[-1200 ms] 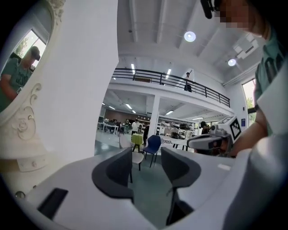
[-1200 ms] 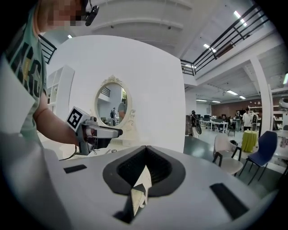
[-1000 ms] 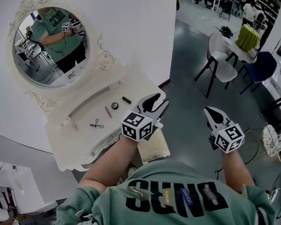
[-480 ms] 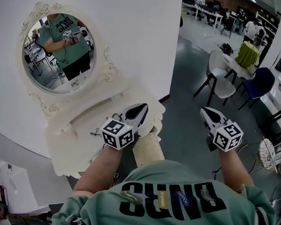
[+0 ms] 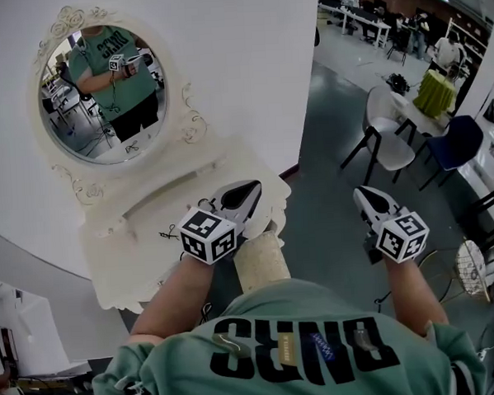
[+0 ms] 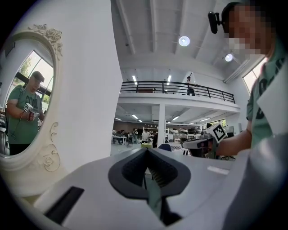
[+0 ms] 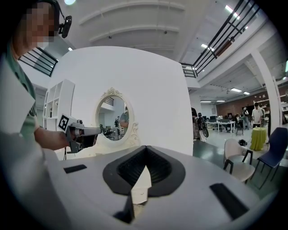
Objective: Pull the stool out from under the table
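Observation:
The stool (image 5: 260,264) shows as a cream cushioned seat just off the front edge of the white dressing table (image 5: 134,256), close in front of the person's body. My left gripper (image 5: 251,189) hangs level above the table's front corner and the stool, jaws shut on nothing; in its own view the left gripper (image 6: 146,153) has its tips together. My right gripper (image 5: 362,194) floats over the grey floor to the right, clear of the stool. The right gripper's (image 7: 145,164) jaws meet at the tip with nothing between them. The stool's legs are hidden.
An oval mirror (image 5: 101,93) in an ornate frame stands on the table against a white wall panel. White chairs (image 5: 387,111) and a blue chair (image 5: 459,144) stand around a green-covered table (image 5: 435,92) at the far right. A white shelf unit (image 5: 23,328) sits at lower left.
My left gripper has shifted left and its jaws have closed, with nothing in them. The right gripper has barely moved. The stool stays in the same spot.

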The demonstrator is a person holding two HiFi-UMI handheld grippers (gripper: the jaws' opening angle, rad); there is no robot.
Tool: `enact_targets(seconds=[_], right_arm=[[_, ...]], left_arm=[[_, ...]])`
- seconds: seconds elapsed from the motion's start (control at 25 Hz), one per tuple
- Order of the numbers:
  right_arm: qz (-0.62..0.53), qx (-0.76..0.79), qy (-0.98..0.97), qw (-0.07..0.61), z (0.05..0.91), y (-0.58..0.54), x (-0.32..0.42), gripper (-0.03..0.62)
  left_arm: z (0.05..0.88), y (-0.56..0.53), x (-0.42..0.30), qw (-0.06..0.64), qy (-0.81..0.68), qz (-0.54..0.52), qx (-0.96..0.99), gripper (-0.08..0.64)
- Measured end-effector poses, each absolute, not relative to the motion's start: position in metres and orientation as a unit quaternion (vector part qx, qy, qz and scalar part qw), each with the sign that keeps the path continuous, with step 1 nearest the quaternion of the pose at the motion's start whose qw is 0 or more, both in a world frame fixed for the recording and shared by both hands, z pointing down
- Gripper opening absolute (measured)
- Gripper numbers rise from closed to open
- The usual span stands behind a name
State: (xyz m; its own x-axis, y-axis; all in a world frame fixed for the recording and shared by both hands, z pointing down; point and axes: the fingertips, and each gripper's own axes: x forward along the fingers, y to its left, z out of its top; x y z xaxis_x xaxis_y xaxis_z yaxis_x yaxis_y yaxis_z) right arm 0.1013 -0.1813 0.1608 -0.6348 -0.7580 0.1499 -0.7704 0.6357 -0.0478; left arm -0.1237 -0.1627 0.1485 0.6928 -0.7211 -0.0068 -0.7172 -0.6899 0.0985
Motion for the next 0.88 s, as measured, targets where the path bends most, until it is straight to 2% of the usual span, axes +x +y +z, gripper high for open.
enact_targets(seconds=[0.88], right_arm=[[0.03, 0.427, -0.9, 0.079, 0.161, -0.1801, 0.1068, -0.006]], left_arm=[[0.1494, -0.1639, -0.1166, 0.039, -0.388, -0.015, 0.921, 0.009]])
